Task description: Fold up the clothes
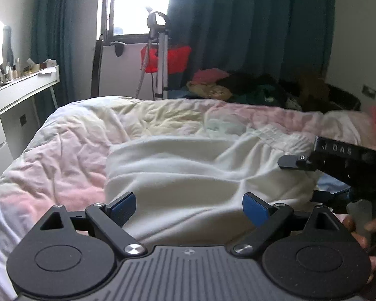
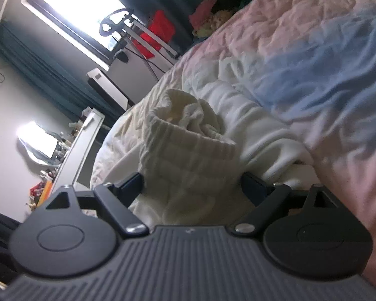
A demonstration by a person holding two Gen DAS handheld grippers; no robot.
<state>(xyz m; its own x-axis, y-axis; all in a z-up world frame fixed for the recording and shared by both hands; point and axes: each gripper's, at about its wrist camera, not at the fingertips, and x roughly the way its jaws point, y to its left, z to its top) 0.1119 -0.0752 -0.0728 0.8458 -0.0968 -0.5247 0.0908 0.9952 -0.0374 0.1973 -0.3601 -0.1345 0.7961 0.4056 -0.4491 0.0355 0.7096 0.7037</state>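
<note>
White garment (image 1: 188, 175) lies rumpled on the pastel bedspread (image 1: 62, 155). Left gripper (image 1: 189, 208) hangs over it, jaws spread wide and empty. Right gripper (image 2: 191, 188) has jaws spread either side of the ribbed cuff (image 2: 188, 148), not pinching it.

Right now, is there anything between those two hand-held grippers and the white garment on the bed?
Nothing visible. The left hand-held gripper hangs open right over the white garment, with only cloth ahead of its fingers. The right hand-held gripper is open too, the garment's ribbed cuff just ahead between its fingers. The clothes pile lies far back on the bed.
</note>
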